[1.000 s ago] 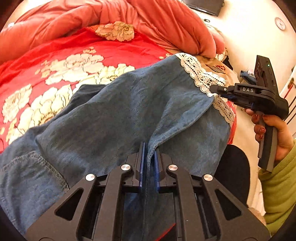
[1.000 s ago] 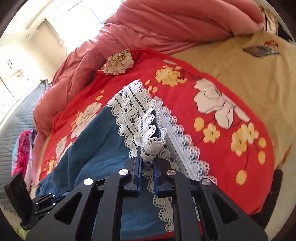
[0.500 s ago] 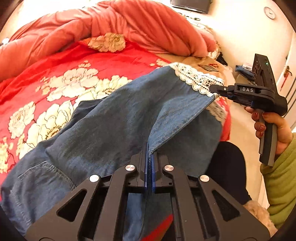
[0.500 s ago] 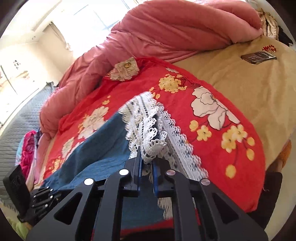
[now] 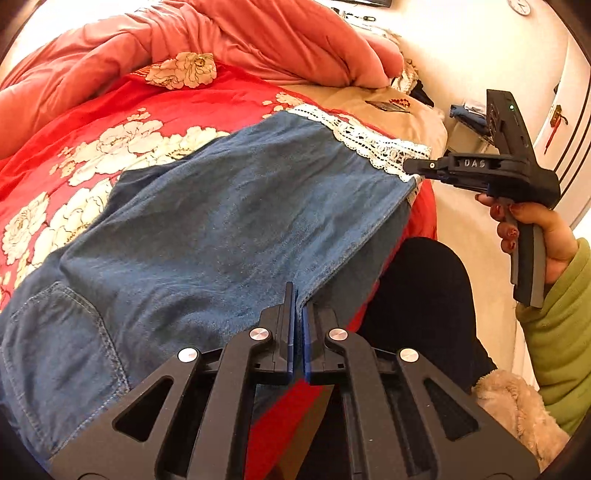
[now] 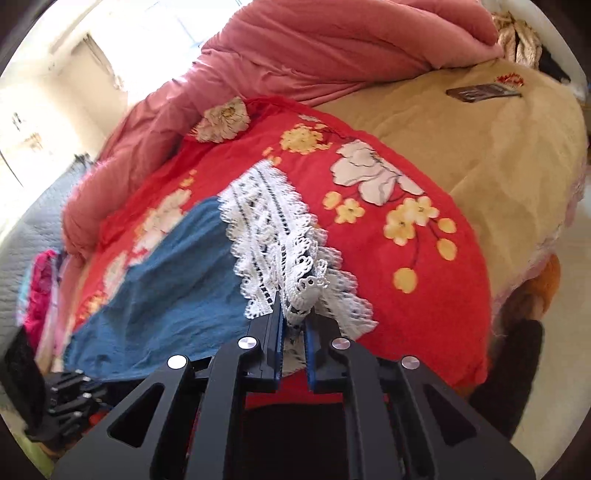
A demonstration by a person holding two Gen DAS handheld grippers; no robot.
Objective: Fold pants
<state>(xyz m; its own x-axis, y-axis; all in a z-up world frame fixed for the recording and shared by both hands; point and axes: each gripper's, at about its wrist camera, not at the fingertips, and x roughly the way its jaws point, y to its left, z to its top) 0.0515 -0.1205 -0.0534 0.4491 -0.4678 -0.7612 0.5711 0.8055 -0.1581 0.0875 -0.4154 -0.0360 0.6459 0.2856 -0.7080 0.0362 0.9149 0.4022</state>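
Blue denim pants [image 5: 229,221] with a white lace hem [image 5: 369,144] lie across a red flowered bedspread [image 5: 74,147]. My left gripper [image 5: 298,299] is shut on the near edge of the denim, partway along the leg. My right gripper [image 6: 293,310] is shut on the bunched lace hem [image 6: 295,266]; it also shows in the left wrist view [image 5: 410,165], pinching the hem corner at the right. The denim [image 6: 166,280] is held taut and lifted between the two grippers. The left gripper's body shows at the lower left of the right wrist view [image 6: 62,398].
A pink quilt [image 5: 240,33] is heaped at the back of the bed. A tan blanket [image 6: 480,155] covers the right part of the bed, with a dark flat object [image 6: 480,90] on it. The bed edge and the person's dark-clad leg [image 5: 424,295] are near.
Both grippers have pulled toward the bed's near edge and lifted the leg edge, stretching the denim flat and taut. The left gripper closed fully on the fabric.
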